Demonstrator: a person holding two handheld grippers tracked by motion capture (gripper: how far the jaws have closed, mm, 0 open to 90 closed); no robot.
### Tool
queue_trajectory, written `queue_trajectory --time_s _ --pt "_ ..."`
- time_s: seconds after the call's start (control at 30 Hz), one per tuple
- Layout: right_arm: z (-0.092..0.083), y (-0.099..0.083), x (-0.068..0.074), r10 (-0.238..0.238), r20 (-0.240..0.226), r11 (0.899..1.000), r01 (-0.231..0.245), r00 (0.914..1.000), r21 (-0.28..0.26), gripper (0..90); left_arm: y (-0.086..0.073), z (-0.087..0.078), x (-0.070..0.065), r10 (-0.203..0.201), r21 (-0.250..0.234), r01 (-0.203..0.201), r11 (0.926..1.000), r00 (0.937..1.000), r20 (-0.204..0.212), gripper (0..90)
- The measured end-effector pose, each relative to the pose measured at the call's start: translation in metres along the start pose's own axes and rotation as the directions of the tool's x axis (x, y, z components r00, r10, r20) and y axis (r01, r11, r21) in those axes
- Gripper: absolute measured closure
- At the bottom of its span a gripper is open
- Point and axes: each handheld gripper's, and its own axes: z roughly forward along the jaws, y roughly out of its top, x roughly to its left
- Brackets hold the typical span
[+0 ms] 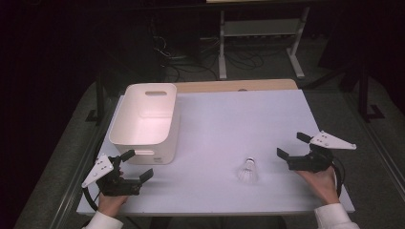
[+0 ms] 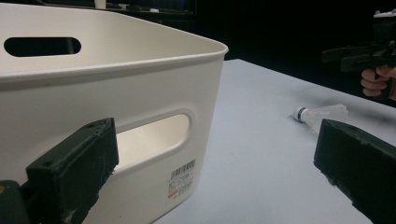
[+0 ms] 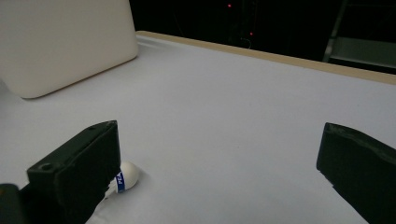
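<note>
A white shuttlecock [image 1: 248,171] lies on its side on the white table [image 1: 229,119], right of centre near the front. Its cork tip with a blue band shows in the left gripper view [image 2: 301,113] and peeks from behind a jaw in the right gripper view [image 3: 125,176]. My right gripper [image 1: 290,146] is open, just right of the shuttlecock, held by a hand. My left gripper [image 1: 137,164] is open at the front left, close to the near wall of a white plastic bin [image 1: 145,119], whose handle slot and barcode label [image 2: 182,179] face it.
The bin [image 2: 116,88] stands at the table's left side and holds nothing visible. A wooden strip [image 1: 236,86] runs along the far edge. Beyond the table are a metal stand [image 1: 260,38] and cables on a dark floor.
</note>
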Motion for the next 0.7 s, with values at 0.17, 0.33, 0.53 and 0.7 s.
queue_trajectory --time_s 0.17,0.33,0.53,0.7 --pt "0.0002 -0.0002 0.0008 -0.009 0.005 1.0 0.009 1.0 0.018 0.0 -0.0006 0.0007 -0.0009 -0.007 -0.002 0.007 1.0 1.0 0.001 0.0" --pt "0.0014 0.0 0.0015 -0.003 0.007 1.0 0.003 1.0 0.03 0.0 -0.0007 0.0002 -0.0001 0.006 0.012 -0.006 0.9999 1.0 0.006 0.0" --pt "0.0038 -0.0006 0.0005 0.006 0.009 0.998 -0.007 0.9999 0.062 0.0 -0.0008 0.0004 -0.0014 -0.011 -0.003 0.011 0.9999 0.9999 0.005 0.0" --pt "0.0064 -0.0009 0.0013 -0.01 0.008 0.997 0.009 0.9999 0.081 0.0 -0.0009 0.0004 -0.0012 -0.01 -0.001 0.01 1.0 0.9999 0.006 0.0"
